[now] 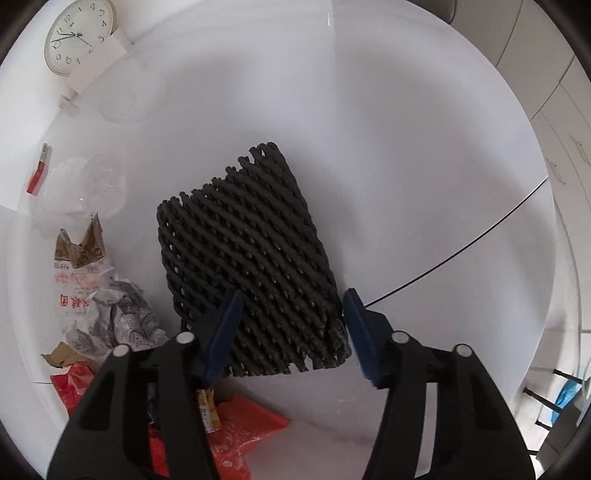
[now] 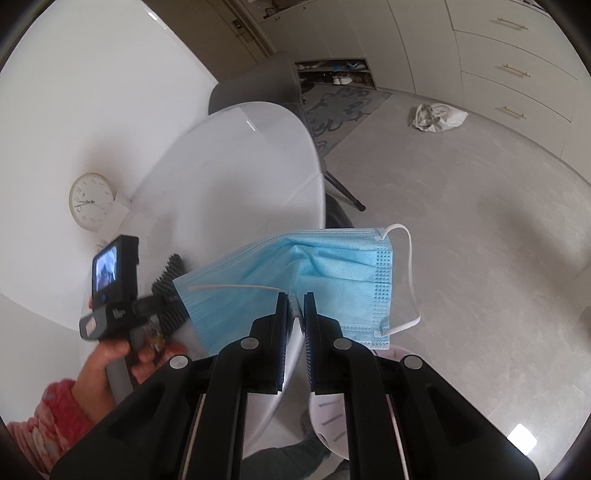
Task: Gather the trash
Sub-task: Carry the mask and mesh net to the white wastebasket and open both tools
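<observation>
Two pieces of trash are engaged. A black foam net sleeve lies on the white table directly ahead of the left gripper, whose jaws are spread wide on either side of its near end without clamping it. A blue face mask is pinched at its lower edge between the nearly closed jaws of the right gripper and hangs beyond the table's edge, over the grey floor.

Crumpled wrappers and a red plastic bag are piled to the left of and beneath the left gripper. A wall clock leans far ahead on the left. Pale cabinets and a crumpled bag on the floor are seen beyond the mask. Several clear plastic items near the pile are too faint to identify.
</observation>
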`<state>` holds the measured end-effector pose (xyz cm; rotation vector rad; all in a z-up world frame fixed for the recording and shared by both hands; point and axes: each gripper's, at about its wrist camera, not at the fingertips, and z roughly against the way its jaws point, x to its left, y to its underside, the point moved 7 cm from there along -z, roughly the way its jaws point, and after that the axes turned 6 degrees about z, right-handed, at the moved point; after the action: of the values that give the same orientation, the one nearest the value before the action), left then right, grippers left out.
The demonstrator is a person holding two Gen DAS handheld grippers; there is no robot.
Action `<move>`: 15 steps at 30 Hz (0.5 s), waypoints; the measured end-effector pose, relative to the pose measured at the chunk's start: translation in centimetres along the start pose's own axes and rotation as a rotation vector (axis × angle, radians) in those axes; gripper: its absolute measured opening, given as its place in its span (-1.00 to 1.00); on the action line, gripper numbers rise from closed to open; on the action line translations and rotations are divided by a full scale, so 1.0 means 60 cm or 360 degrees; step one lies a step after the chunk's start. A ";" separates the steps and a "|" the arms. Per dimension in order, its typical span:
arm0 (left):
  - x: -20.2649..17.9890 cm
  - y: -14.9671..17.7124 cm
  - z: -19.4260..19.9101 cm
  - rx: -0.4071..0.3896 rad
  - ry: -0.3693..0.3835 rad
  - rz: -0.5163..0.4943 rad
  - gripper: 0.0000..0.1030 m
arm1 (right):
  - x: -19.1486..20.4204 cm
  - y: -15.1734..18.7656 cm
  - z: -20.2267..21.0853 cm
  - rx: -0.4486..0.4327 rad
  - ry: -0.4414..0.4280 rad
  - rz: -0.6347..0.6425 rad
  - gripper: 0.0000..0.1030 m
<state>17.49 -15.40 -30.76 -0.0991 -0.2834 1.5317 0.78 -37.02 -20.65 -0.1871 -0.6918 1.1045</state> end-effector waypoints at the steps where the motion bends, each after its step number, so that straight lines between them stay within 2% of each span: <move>1: -0.002 0.005 0.002 -0.0004 -0.0001 -0.0002 -0.06 | -0.007 0.007 0.004 0.0007 0.0009 0.0003 -0.81; 4: 0.007 0.010 0.010 -0.0027 0.0021 0.0004 -0.29 | -0.027 0.035 0.017 0.0031 0.0038 0.0009 -0.81; 8: 0.021 0.021 0.024 -0.0066 0.0154 -0.0036 -0.69 | -0.058 0.077 0.024 0.0078 0.0063 0.0007 -0.81; 15: 0.015 0.046 0.090 -0.0245 0.0220 -0.0256 -0.70 | -0.094 0.161 -0.001 0.0184 0.0139 0.0016 -0.81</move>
<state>13.49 -14.99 -26.13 -0.2956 -0.2918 1.3354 -7.97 -37.48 -27.55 -0.1390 -0.5479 1.1357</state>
